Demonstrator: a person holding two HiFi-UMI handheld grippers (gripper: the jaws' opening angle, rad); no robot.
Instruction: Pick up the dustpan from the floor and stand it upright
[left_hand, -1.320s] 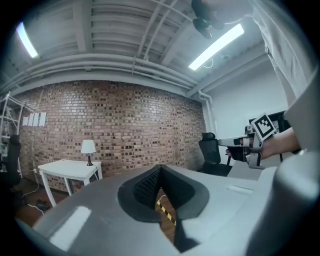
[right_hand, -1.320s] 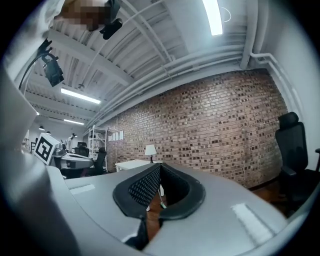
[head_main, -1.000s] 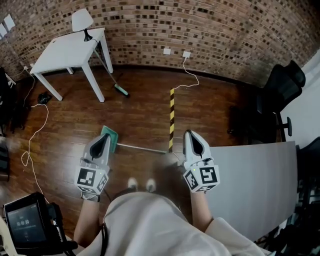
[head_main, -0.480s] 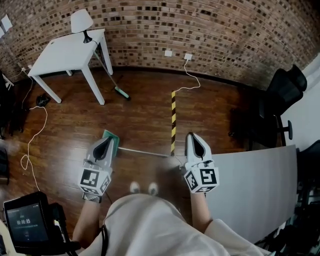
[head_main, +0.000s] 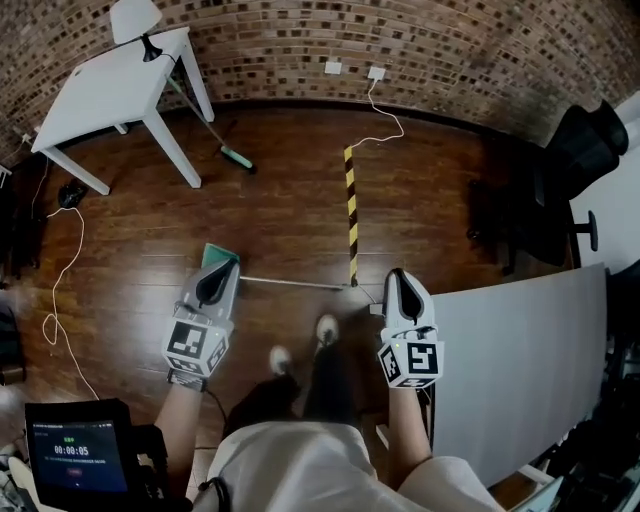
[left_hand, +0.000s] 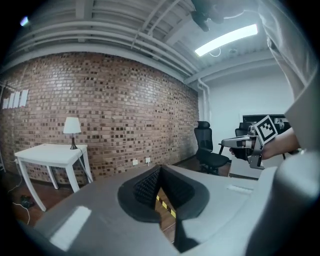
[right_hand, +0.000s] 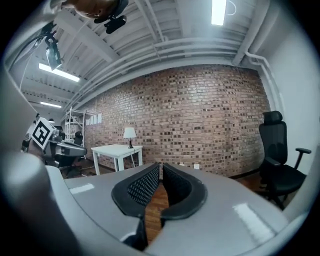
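Head view, looking steeply down on a dark wooden floor (head_main: 280, 190); the yellow-and-black striped tape (head_main: 350, 215) stuck to it serves as landmark

Brick wall (head_main: 450, 50): beyond the tape's far end

Grey slab (head_main: 520, 350): right of the tape's near end

White desk (head_main: 110, 90): well left of the tape's far end, against the wall

Black office chair (head_main: 565, 170): well right of the tape

Dustpan (head_main: 213, 257): flat on the floor, left of the tape's near end. Its green pan lies away from the tape and its thin handle runs up to the tape's near end. Neither gripper holds it

Left hand-held gripper (head_main: 228, 265): left of the tape's near end, its tip overlapping the pan in this view; whether it touches cannot be told. In the left gripper view its jaws meet at the tips with nothing between them

Right hand-held gripper (head_main: 399, 275): just right of the tape's near end. In the right gripper view its jaws are opening, with a narrow slit between the pads and nothing in it

Broom (head_main: 205, 120): leaning by the desk, green head on the floor left of the tape's far end

Lamp (head_main: 133, 20): on the desk, far left of the tape's far end
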